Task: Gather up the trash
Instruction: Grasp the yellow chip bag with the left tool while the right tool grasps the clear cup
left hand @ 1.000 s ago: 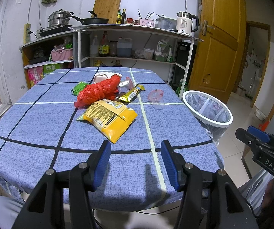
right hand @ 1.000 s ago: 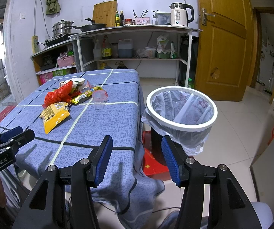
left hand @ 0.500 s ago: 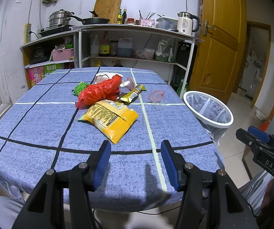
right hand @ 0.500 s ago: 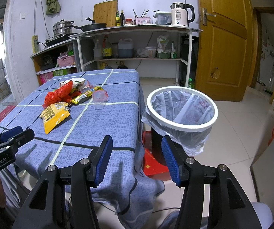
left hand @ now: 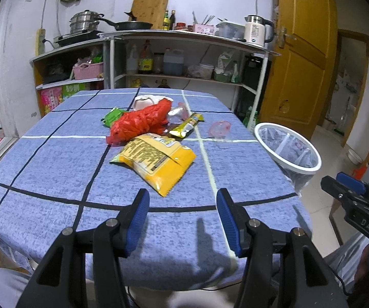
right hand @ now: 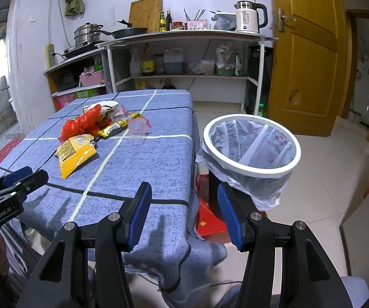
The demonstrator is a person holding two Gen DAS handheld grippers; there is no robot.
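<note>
Trash lies mid-table on the blue checked cloth [left hand: 56, 169]: a yellow snack bag [left hand: 156, 161], a red plastic bag [left hand: 140, 123], a green wrapper [left hand: 112, 116], a gold wrapper [left hand: 187, 127], a clear pink cup [left hand: 219, 128] and white paper [left hand: 145, 101]. A white-rimmed bin with a clear liner [right hand: 252, 151] stands right of the table. My left gripper [left hand: 181, 218] is open and empty over the near table edge, just short of the yellow bag. My right gripper [right hand: 181, 218] is open and empty above the table's near right corner, beside the bin.
Shelves with pots, bottles and a kettle [right hand: 248, 18] stand behind the table. A wooden door [right hand: 305, 51] is at the right. A red mat [right hand: 207, 220] lies on the tiled floor under the bin.
My left gripper has edged slightly forward toward the yellow bag. The right gripper has barely moved. Both stay open.
</note>
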